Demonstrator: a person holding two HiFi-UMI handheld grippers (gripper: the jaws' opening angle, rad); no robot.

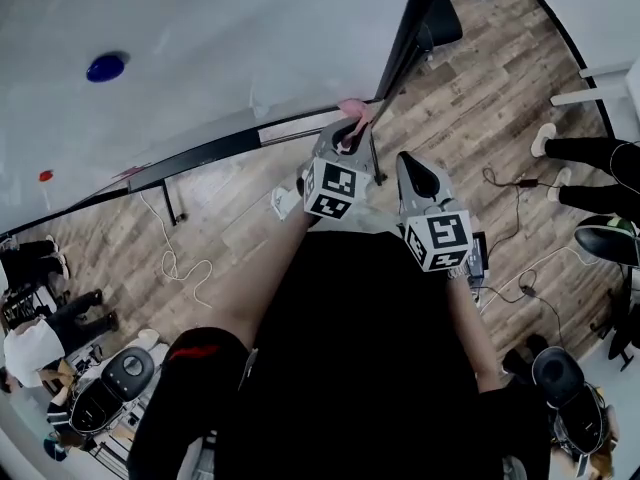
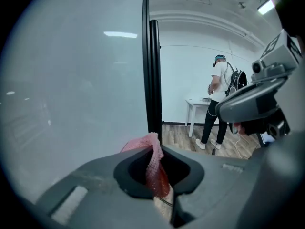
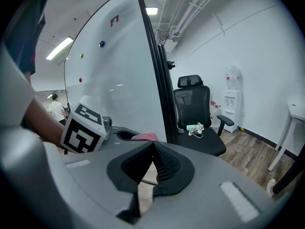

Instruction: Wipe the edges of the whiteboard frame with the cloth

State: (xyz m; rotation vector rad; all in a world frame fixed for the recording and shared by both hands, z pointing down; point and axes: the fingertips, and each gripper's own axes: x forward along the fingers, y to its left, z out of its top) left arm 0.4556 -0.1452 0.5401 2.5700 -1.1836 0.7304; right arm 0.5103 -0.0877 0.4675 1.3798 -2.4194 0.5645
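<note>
A pink cloth (image 2: 153, 168) is pinched between the jaws of my left gripper (image 2: 159, 182), its free end (image 1: 354, 107) lying against the whiteboard's black frame (image 1: 395, 38) near the lower right corner. The black frame edge (image 2: 153, 75) runs straight up just beyond the cloth, with the white board surface (image 2: 71, 89) to its left. My right gripper (image 3: 151, 168) is shut with nothing between its jaws; it hovers beside the left one (image 3: 86, 128), away from the frame (image 3: 164, 80). In the head view the right gripper (image 1: 420, 183) sits just right of the left gripper (image 1: 345, 148).
A black office chair (image 3: 195, 113) stands right behind the board's edge. Cables (image 1: 510, 268) trail over the wooden floor. A person (image 2: 219, 104) stands by a white table (image 2: 195, 111). Other people's feet (image 1: 560, 158) are at the right. A blue magnet (image 1: 105, 66) sticks on the board.
</note>
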